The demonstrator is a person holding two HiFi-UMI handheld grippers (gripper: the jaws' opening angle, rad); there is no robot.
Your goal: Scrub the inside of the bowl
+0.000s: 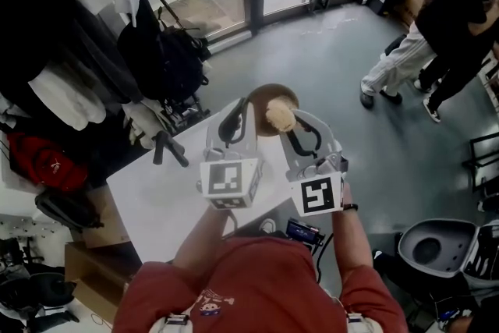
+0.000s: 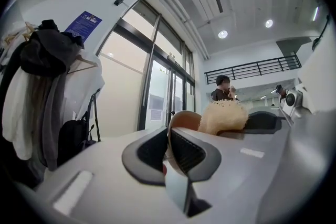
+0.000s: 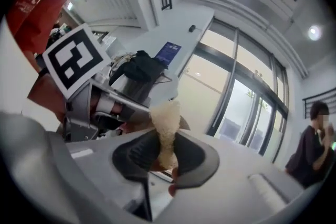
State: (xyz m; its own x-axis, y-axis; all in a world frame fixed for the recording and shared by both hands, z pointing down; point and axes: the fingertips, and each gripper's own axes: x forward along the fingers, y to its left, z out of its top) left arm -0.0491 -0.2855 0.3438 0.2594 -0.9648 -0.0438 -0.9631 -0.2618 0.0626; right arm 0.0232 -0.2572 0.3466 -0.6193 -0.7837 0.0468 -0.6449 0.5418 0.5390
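Observation:
A brown bowl [image 1: 261, 97] is held up above the far corner of the white table [image 1: 156, 199], tilted on its side. My left gripper [image 1: 236, 115] is shut on the bowl's rim at its left edge. In the left gripper view the thin rim of the bowl [image 2: 184, 119] runs between the two dark pads of the left gripper [image 2: 169, 147]. My right gripper [image 1: 292, 129] is shut on a tan fibrous scrubber [image 1: 281, 117], which lies against the bowl's inside. The right gripper [image 3: 165, 152] pinches the scrubber [image 3: 165, 123] near its lower end.
Coats and a black backpack [image 1: 168, 51] hang on a rack at the left. A black tool [image 1: 169, 149] lies at the table's far left edge. Two people [image 1: 444, 19] stand at the back right. A grey chair [image 1: 433, 246] is at the lower right, glass doors behind.

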